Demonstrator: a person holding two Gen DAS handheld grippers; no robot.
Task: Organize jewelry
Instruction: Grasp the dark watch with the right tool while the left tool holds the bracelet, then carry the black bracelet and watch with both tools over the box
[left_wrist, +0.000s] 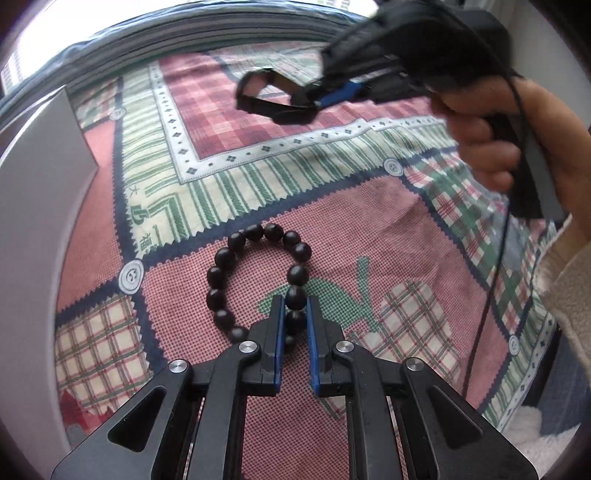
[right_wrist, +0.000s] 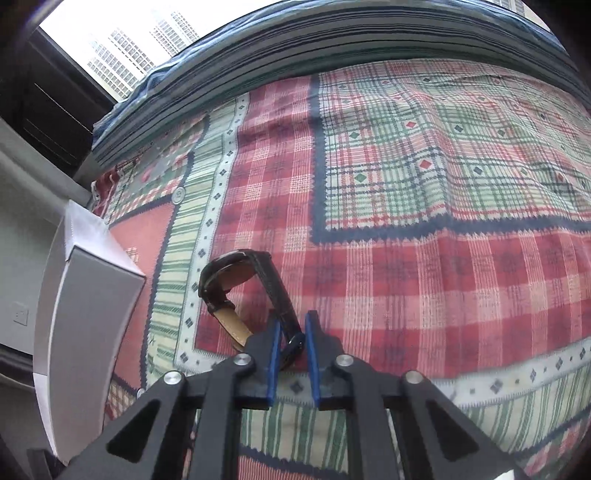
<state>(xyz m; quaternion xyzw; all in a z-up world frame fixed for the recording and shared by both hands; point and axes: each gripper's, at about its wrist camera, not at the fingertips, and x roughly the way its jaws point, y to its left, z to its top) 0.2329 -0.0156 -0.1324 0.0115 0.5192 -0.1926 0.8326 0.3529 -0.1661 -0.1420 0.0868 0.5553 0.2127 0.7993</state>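
While a patchwork-print bedsheet (left_wrist: 369, 229) of woven cotton, checked in red, green and cream with navy zigzag borders and printed buttons, is spread across the whole surface, a bracelet (left_wrist: 258, 284) of round, matte, near-black beads is laid on it in a loose ring. One side of that ring is enclosed between the blue-padded fingers of the left gripper (left_wrist: 295, 314), whose jaws are drawn close against a bead on either side; the remaining beads are seen resting on the cloth. A wristwatch (right_wrist: 243, 291) with a black textured leather strap, tan on its inner lining, and a round case turned edge-on is held clear of the sheet by the right gripper (right_wrist: 293, 328), the strap end being pinched between its narrowed blue pads. From the left wrist view the watch is shown as a dark curled loop beyond the bracelet. A smooth white rectangular cardboard box (right_wrist: 88, 295) is stood at the sheet's left edge.
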